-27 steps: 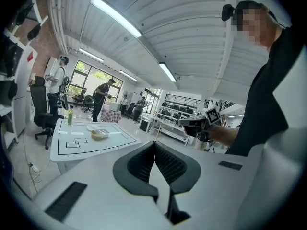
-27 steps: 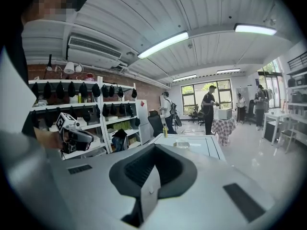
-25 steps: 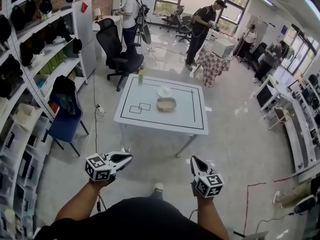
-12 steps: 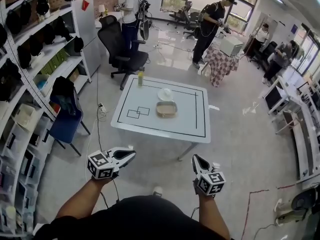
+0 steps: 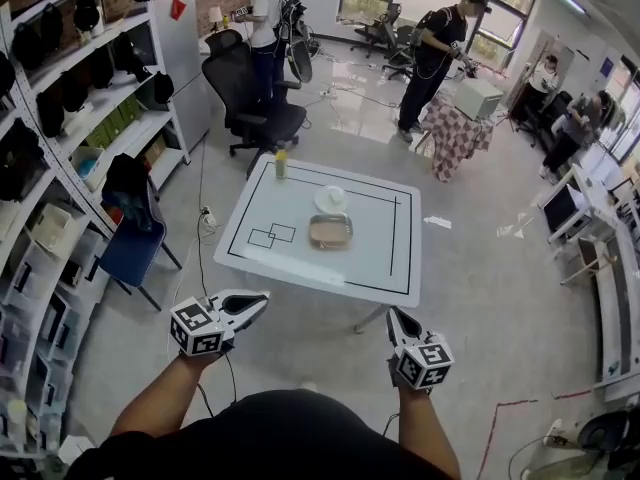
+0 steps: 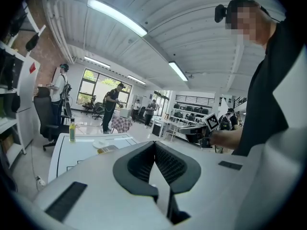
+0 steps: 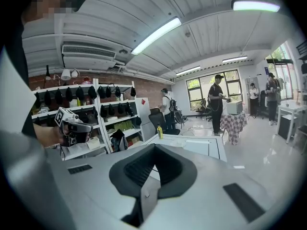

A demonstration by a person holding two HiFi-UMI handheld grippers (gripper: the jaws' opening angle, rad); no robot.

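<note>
Both grippers are held in the air in front of the person, short of a white table (image 5: 376,260) marked with black lines. My left gripper (image 5: 256,304) is shut with nothing in it, and so is my right gripper (image 5: 397,317). On the table stand a yellow-green bottle (image 5: 281,163), a white plate (image 5: 331,200) and a tan shallow container (image 5: 330,231). In the left gripper view the shut jaws (image 6: 154,145) point toward the bottle (image 6: 72,130) and the plate (image 6: 101,143). In the right gripper view the gripper (image 7: 154,147) points at the table (image 7: 207,146) and the bottle (image 7: 159,132).
Shelves (image 5: 62,118) with dark caps line the left wall. A black office chair (image 5: 250,98) stands beyond the table and a blue chair (image 5: 128,240) to its left. Several people (image 5: 435,53) stand at the back near a checked-cloth stand (image 5: 455,136).
The person has stepped forward, so the table sits nearer to both grippers. Both grippers stay shut and held at the same height.
</note>
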